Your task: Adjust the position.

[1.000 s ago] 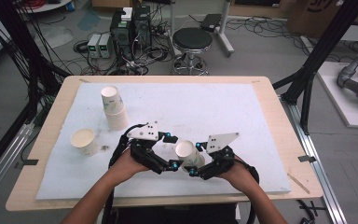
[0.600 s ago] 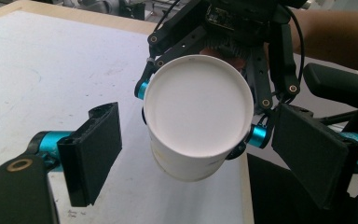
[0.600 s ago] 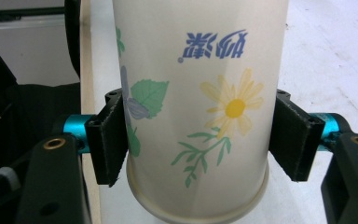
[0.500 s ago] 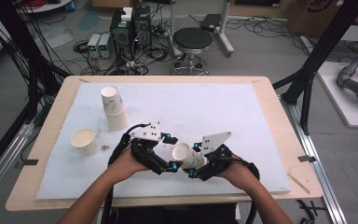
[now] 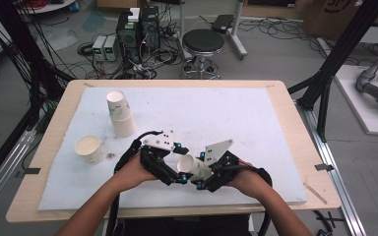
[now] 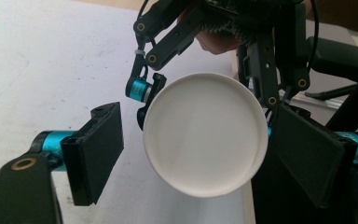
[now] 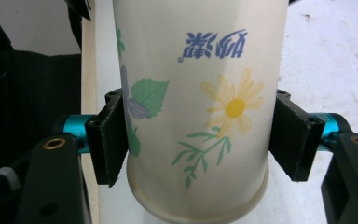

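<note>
Above the near edge of the worktop (image 5: 275,118), the right gripper (image 5: 204,173) is clamping a paper cup (image 5: 189,165) by its wall, presenting the mouth so the left gripper (image 5: 175,167), jaws apart and just closing, can straddle its rim.
</note>
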